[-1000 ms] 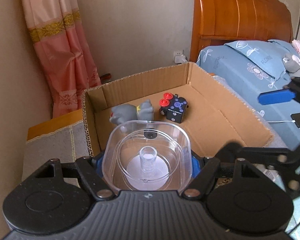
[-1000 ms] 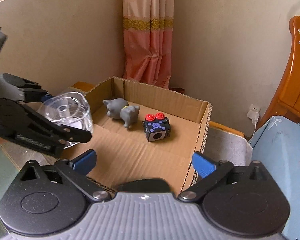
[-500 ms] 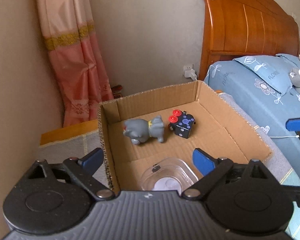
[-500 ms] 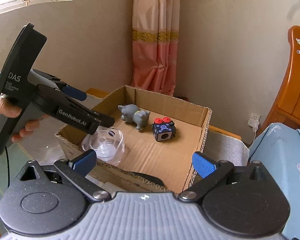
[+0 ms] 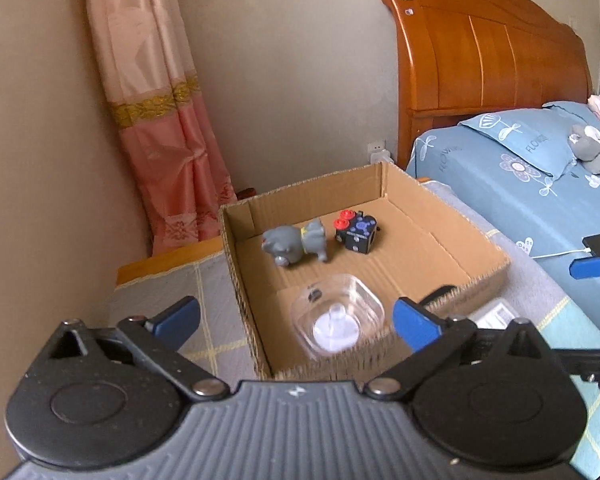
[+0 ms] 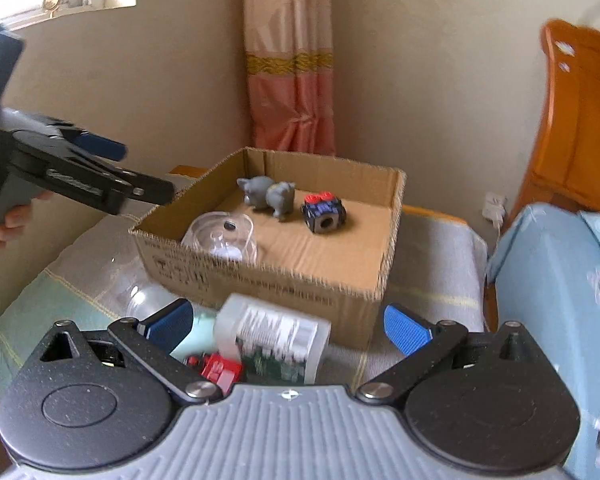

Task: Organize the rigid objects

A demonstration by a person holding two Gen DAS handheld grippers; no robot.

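1. Room, left to right: a beige wall, a pink curtain (image 5: 168, 128) in the corner, a wooden headboard (image 5: 488, 72) and a bed (image 5: 532, 200) in blue floral bedding.
2. The surface is a pale checked cloth (image 5: 172, 300) with a cardboard box (image 5: 488, 264) on it.
3. In the box: a clear container (image 5: 336, 322) at the near wall, then a grey toy animal (image 5: 296, 242) and a black cube (image 5: 358, 232) further back.
4. In front of the box lie a labelled plastic bottle (image 6: 272, 336) and a red piece (image 6: 216, 372).
5. A second ago the left gripper (image 5: 296, 318) clamped the container; its jaws have just been opening, now wide and empty, drawn back from the container.
6. The right gripper (image 6: 288, 328) stands wide, empty, above the bottle.
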